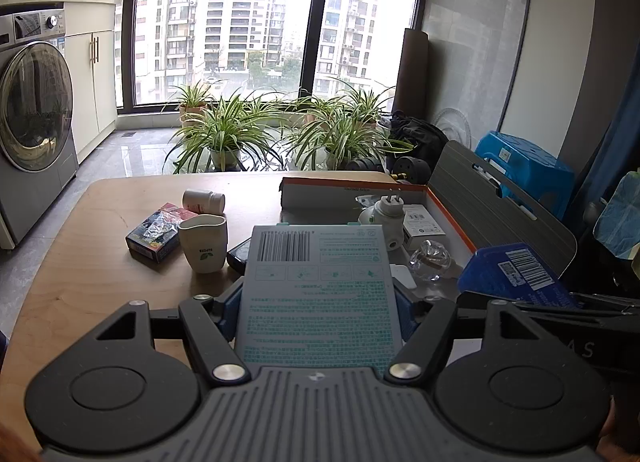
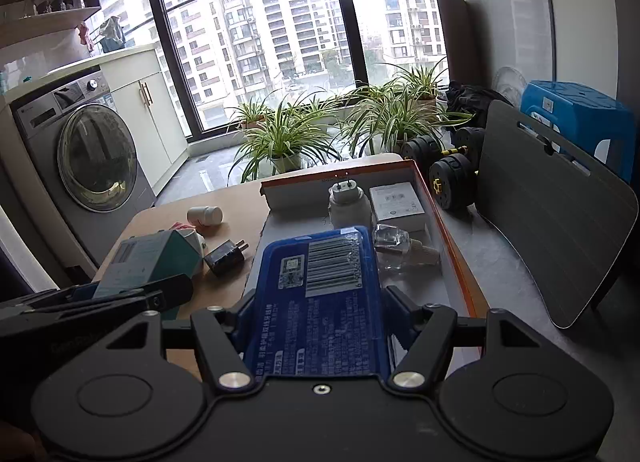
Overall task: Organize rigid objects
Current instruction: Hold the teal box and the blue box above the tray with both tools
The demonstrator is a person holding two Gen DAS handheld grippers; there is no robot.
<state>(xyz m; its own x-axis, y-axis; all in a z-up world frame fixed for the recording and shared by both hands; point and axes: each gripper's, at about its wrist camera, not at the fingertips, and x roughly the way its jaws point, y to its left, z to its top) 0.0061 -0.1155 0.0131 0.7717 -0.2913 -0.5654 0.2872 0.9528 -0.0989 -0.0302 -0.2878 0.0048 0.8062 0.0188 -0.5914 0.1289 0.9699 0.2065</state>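
I have a box in each hand. My left tongs (image 1: 318,302) are clamped on the pale teal box (image 1: 316,290), its sides pressed between the blue pads, held above the near edge of the tabletop (image 1: 80,262). My right tongs (image 2: 316,302) grip the blue box (image 2: 320,294) the same way, hanging over the near end of the tray (image 2: 452,229).

I judge the job partly done. Already lying in the tray are a white plug unit (image 2: 346,201), a small white carton (image 2: 396,201) and a clear bottle (image 2: 394,244).

Left out on the tabletop are a white pill bottle (image 1: 204,201) on its side, a coloured pack (image 1: 154,236), a cup (image 1: 204,246) standing upright, and a black charger (image 2: 225,258) near the tray's left wall.

So I reckon two boxes are on their way in, the blue one being closer, and four loose things are yet to be gathered. There looks to be bare floor in the tray's near half for both boxes, though the blue box hides part of it from me.
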